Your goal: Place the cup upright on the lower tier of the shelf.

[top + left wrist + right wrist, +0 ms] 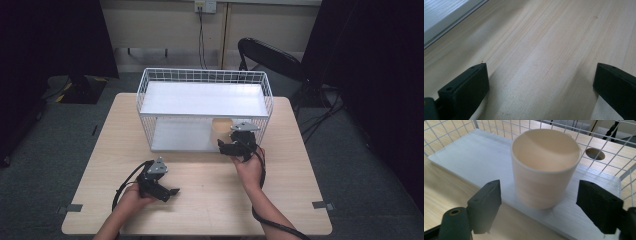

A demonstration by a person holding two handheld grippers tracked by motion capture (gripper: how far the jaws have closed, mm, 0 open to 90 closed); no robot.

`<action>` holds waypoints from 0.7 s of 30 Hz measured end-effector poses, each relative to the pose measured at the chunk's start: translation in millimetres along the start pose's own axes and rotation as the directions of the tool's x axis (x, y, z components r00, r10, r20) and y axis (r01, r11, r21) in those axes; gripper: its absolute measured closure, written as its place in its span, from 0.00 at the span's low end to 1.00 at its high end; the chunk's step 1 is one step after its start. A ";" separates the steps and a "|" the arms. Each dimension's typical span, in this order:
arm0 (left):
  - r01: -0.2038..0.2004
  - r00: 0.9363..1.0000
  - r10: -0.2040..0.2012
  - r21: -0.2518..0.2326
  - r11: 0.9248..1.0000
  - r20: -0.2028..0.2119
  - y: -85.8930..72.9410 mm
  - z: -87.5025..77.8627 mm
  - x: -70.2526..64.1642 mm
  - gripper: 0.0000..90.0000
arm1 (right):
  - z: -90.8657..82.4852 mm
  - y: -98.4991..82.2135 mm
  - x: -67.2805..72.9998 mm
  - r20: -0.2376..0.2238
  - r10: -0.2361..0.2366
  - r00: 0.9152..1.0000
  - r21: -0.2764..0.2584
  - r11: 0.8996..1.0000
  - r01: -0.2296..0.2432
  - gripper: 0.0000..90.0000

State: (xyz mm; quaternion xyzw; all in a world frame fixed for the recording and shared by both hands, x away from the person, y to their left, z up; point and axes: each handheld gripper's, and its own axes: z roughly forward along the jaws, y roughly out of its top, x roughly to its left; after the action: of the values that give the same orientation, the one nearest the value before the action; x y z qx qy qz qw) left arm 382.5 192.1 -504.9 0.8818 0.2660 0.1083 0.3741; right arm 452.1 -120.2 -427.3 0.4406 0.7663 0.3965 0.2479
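Note:
A cream cup (544, 167) stands upright and empty on the lower white shelf (474, 155) of a white wire rack (205, 107); in the high view the cup (221, 128) shows at the shelf's right front. My right gripper (539, 195) is open just in front of the cup, one jaw to each side, not touching it. It sits at the rack's front right (239, 145). My left gripper (167, 190) rests low over the table's front left, open, with only bare wood (544, 62) between its jaws.
The rack has an upper white shelf (202, 98) and wire walls at the back and sides. The wooden table (295, 200) has a round hole (595, 154) behind the rack. A dark chair (267, 57) stands behind the table.

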 end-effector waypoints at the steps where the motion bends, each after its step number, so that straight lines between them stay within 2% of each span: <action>1: 0.000 1.000 0.000 0.000 1.000 0.000 0.0 0.0 0.0 0.00 | -0.8 -0.3 -0.3 -0.004 -0.001 1.000 0.001 1.000 0.001 0.19; 7: 0.000 1.000 0.000 0.000 1.000 0.000 0.0 0.0 0.0 0.00 | -6.4 -2.1 -3.0 -0.014 0.006 1.000 -0.019 1.000 -0.006 0.15; 14: 0.000 1.000 0.000 0.000 1.000 0.000 0.0 0.0 0.0 0.00 | -9.9 -5.9 -2.4 -0.026 -0.001 1.000 -0.008 1.000 0.001 0.15; 21: 0.000 1.000 0.000 0.000 1.000 0.000 0.0 0.0 0.0 0.00 | -14.3 -7.8 -1.5 -0.057 -0.003 0.998 -0.005 1.000 0.003 0.15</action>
State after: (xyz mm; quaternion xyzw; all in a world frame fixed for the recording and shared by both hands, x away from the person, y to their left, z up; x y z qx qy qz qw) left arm 382.5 192.1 -504.8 0.8819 0.2660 0.1082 0.3739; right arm 438.6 -129.4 -425.7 0.4273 0.7729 0.4103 0.2274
